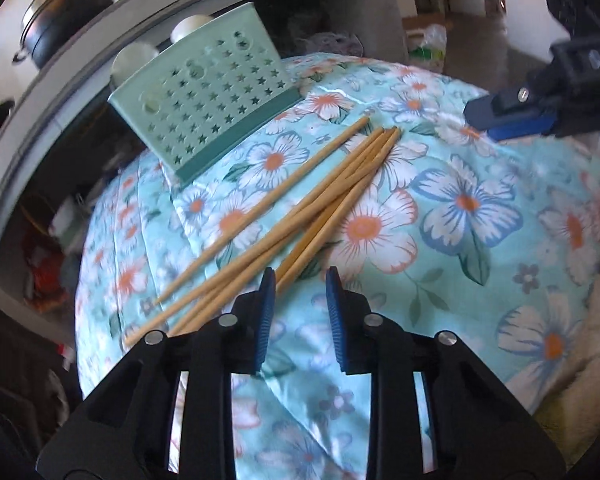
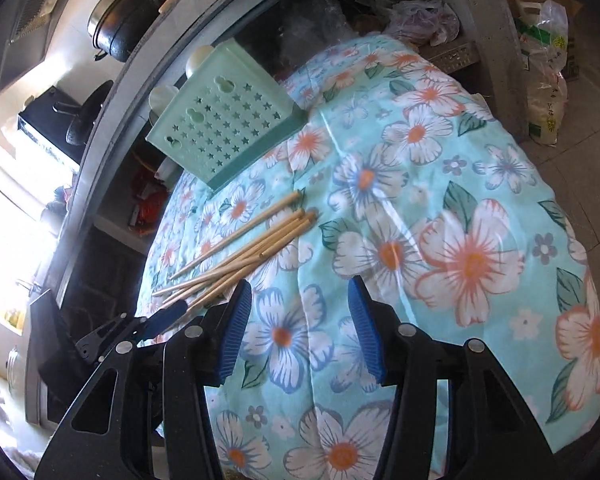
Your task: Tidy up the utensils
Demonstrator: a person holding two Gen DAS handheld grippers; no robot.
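We are holding the left gripper (image 1: 300, 280) with its jaws parted by a narrow gap and nothing between them; only the flowered cloth (image 1: 440, 240) is showing in that gap. The chopsticks (image 1: 296, 204) are lying loose on the cloth just ahead and to the left of these jaws, their near ends passing beside the left pad, fanning out away from us. Whether the pad is touching them we cannot tell.

We are keeping the right gripper (image 2: 300, 284) with its jaws standing wider apart, also empty, over the cloth (image 2: 440, 220) covering the table. The chopsticks (image 2: 252, 248) are sitting ahead and left of these jaws, near the left pad. The left gripper (image 2: 168, 316) is showing at the lower left, its tip by the chopsticks' near ends.

Beyond the chopsticks, further ahead and left, the green holder (image 1: 204, 92) with star holes is resting tilted at the cloth's far edge (image 2: 228, 120). Well past it, a black pot (image 1: 66, 12) is sitting on a counter.
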